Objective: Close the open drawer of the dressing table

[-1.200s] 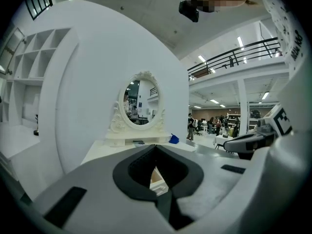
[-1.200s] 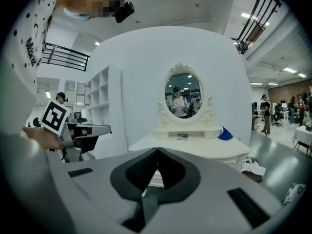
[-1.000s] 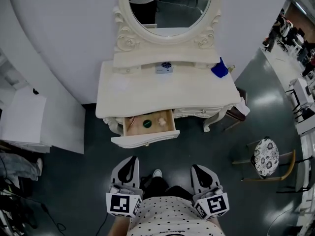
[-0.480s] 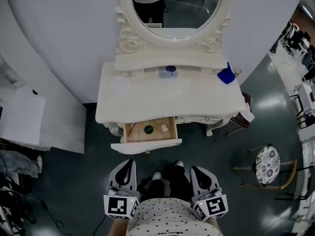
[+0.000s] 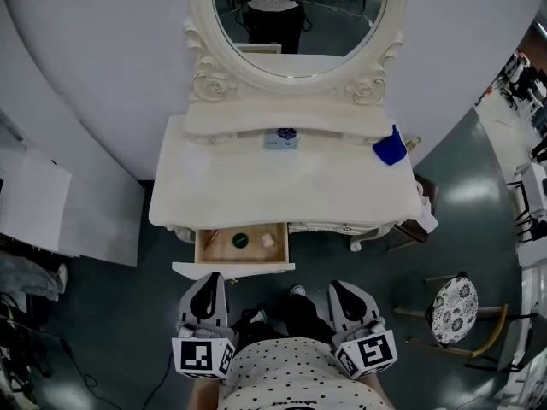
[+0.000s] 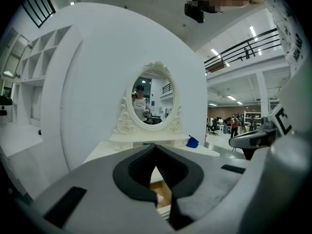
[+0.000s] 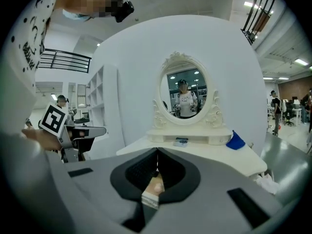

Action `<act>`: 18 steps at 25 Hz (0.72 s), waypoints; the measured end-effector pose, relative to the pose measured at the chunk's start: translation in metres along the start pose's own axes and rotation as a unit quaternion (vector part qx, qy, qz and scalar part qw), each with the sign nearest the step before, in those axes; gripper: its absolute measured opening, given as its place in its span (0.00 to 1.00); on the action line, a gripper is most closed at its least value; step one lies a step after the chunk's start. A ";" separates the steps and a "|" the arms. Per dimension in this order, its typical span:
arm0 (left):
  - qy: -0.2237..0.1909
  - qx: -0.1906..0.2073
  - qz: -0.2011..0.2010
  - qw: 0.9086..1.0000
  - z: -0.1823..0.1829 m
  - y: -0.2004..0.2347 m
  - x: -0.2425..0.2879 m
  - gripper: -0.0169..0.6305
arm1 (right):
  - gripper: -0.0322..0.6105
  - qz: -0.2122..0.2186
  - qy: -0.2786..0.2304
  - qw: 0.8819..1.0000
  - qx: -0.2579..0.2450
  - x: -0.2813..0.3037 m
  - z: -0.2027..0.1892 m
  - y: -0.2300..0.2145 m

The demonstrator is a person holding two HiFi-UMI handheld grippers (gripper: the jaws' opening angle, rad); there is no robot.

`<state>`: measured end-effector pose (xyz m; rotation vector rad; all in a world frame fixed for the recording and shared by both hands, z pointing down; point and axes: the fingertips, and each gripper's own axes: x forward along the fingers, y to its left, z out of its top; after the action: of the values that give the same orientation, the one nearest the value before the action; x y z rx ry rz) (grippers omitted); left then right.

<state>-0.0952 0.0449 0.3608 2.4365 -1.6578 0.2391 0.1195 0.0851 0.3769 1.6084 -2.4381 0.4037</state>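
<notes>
Your dressing table (image 5: 282, 186) stands against the curved white wall, its drawer (image 5: 224, 248) pulled open under the left of the top, while you hold the left gripper (image 5: 208, 278) near the drawer front and the right gripper (image 5: 342, 287) alongside, both closed on nothing.

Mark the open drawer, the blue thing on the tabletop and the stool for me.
Drawer (image 5: 232, 268): head view, on its white front panel.
Blue thing (image 5: 389, 149): head view, on its middle.
Stool (image 5: 451, 308): head view, on its patterned seat.
</notes>
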 end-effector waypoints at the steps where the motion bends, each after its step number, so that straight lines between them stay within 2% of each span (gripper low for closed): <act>1: -0.004 0.000 0.007 1.000 0.002 -0.002 0.006 0.05 | 0.06 0.004 -0.001 1.000 -0.002 0.002 0.002 -0.008; 11: -0.026 0.006 0.096 0.995 0.011 -0.003 0.038 0.05 | 0.06 0.034 -0.008 0.999 -0.022 0.011 0.011 -0.078; 18: 0.004 0.007 0.127 0.992 -0.001 0.006 0.044 0.05 | 0.06 0.050 0.005 0.999 -0.015 0.022 0.009 -0.094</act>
<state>-0.0848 0.0030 0.3723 2.2255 -1.9684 0.2969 0.1979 0.0281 0.3860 1.4742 -2.5116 0.3887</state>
